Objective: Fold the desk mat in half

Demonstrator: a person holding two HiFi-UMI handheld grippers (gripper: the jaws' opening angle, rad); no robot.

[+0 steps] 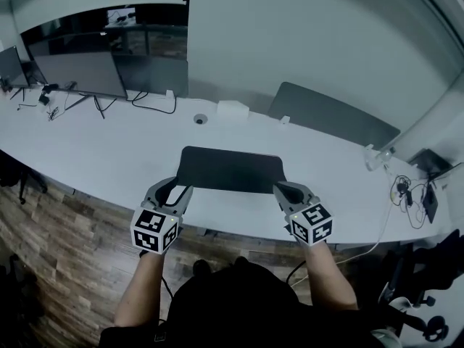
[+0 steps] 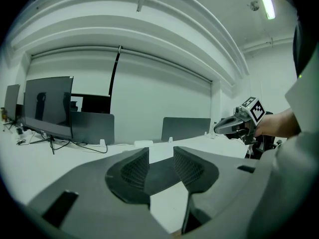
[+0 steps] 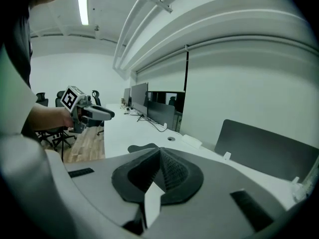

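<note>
The desk mat (image 1: 230,169) is seen lying dark on the white desk (image 1: 109,158), close to the desk's near edge, with its long side running across. The left gripper (image 1: 176,188) is held at the mat's near left corner and the right gripper (image 1: 284,189) at its near right corner, each pointed away from the person and tilted a little down. In the left gripper view the jaws are shown partway apart. The mat's corner is seen in the gap, dark from one ribbed pad (image 2: 133,171) to the other, and the pads are not seen to press on it. In the right gripper view the jaws are shown closed tip against tip, with part of the mat just beside them on the left. Whether any of the mat is nipped between them cannot be told. Monitors (image 1: 80,72) are set at the desk's far left.
</note>
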